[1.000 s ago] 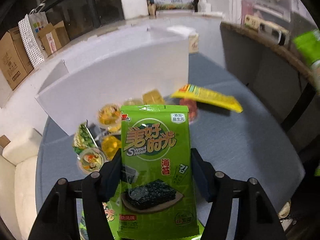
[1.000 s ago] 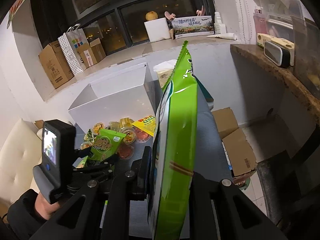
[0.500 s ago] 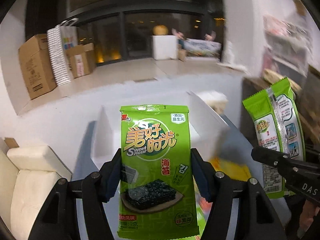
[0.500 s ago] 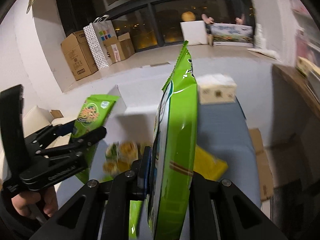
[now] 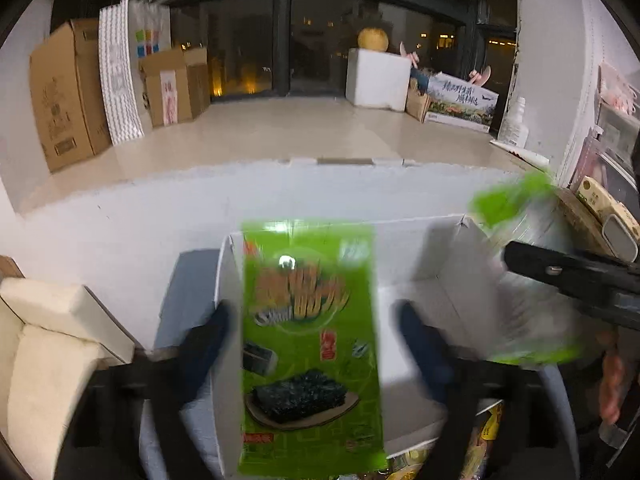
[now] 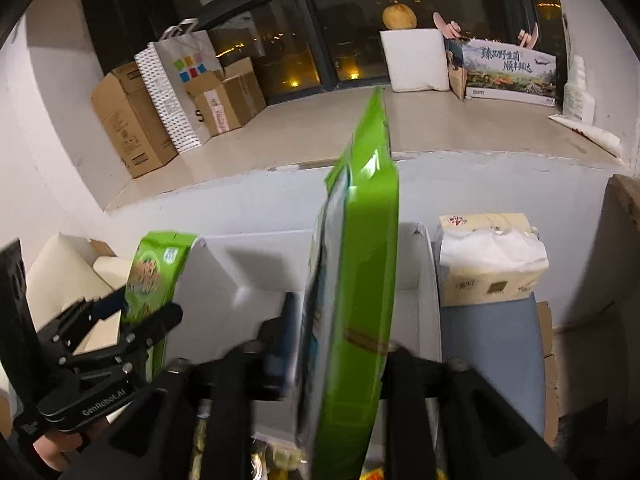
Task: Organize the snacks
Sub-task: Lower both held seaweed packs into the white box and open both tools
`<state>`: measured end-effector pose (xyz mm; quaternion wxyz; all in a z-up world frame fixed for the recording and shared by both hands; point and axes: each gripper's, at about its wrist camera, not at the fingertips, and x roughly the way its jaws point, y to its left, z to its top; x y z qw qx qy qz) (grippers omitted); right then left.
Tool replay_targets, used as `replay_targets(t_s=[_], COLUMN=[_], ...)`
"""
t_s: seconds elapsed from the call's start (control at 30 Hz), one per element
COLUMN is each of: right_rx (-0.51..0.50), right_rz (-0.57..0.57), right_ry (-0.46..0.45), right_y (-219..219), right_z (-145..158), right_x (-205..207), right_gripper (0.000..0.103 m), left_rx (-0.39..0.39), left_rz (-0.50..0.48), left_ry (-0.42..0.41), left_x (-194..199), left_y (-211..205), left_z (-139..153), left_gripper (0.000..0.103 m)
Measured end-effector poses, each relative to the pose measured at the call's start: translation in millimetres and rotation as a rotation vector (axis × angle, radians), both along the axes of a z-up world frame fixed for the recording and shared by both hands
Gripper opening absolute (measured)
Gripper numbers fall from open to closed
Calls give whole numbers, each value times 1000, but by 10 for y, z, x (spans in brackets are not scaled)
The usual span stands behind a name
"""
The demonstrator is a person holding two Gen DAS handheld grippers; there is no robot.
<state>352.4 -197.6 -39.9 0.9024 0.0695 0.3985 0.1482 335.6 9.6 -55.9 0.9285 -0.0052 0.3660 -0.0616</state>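
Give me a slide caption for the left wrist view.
Left gripper releasing seaweed packet above open white box.

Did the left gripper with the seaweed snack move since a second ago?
Yes. The left gripper moved up and forward: its seaweed packet now hangs over the open white box, no longer above the snack pile.

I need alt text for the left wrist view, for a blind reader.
A blurred green seaweed snack packet hangs between the left gripper's spread fingers, above an open white box. At the right edge, the right gripper holds another green packet.
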Motion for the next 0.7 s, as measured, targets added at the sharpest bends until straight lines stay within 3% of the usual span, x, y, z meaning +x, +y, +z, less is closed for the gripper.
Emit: replay_targets(t_s=[0.07, 0.23, 0.4, 0.57, 0.7], right_rx=[8, -15, -32, -84, -39], right_rz=[-36, -37, -32, -25, -33], right_ry=[-36, -51, -113, -232, -138], right_y=[-54, -117, -174, -161, -155], right_z=[46, 104, 158, 199, 60], right_x=[-9, -136, -544, -1240, -1740], right_gripper=[98, 98, 103, 103, 103], left_rx=[17, 89, 53, 18, -10], left_rz=[-4, 12, 15, 6, -25], left_ry=[-23, -49, -101, -127, -132], left_x=[-14, -142, -519, -1153, -1736], left_y=[-13, -46, 35, 164, 262], left_z=[-9, 5, 129, 186, 137], left_gripper=[103, 103, 103, 103, 103])
